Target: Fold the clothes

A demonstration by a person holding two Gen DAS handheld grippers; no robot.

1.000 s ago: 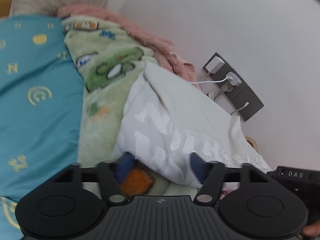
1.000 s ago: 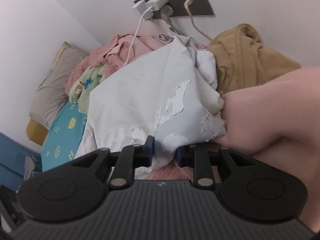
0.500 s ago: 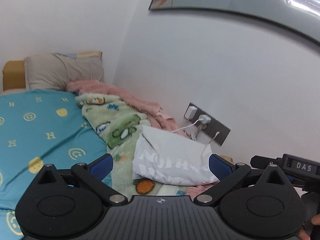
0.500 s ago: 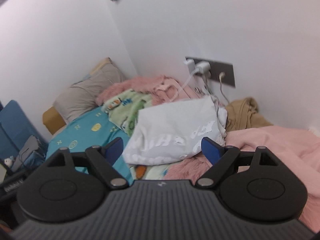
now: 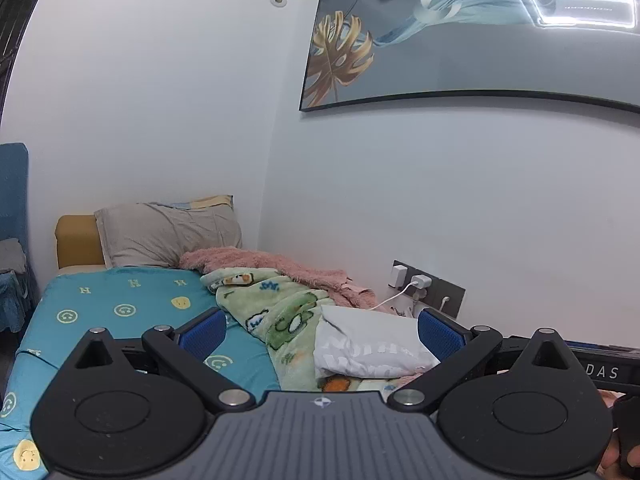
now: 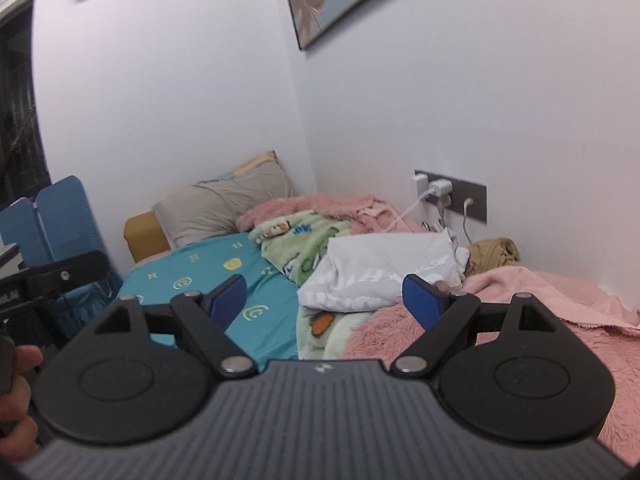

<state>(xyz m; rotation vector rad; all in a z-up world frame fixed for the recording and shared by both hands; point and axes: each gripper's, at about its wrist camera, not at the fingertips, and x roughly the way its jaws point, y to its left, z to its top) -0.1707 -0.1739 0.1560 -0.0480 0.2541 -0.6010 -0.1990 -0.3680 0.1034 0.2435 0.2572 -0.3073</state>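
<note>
Gaping wide and empty, left gripper [image 5: 320, 330] and right gripper [image 6: 327, 296] hung apart from folded white printed garment [image 5: 366, 346], green cartoon fleece blanket [image 5: 280, 316] beneath it, pink fuzzy blanket [image 6: 500, 312] beside it.

Left gripper [image 5: 322, 330] and right gripper [image 6: 324, 298] are both raised, jaws spread wide, blue pads [image 5: 202, 333] bare, gripping nothing.

Bed [image 5: 120, 312], teal sheet; on it: grey pillow [image 5: 168, 234] at head, green blanket [image 5: 280, 316] and pink blanket [image 6: 520, 308] along wall, folded white garment [image 5: 368, 350] atop green blanket.
</note>
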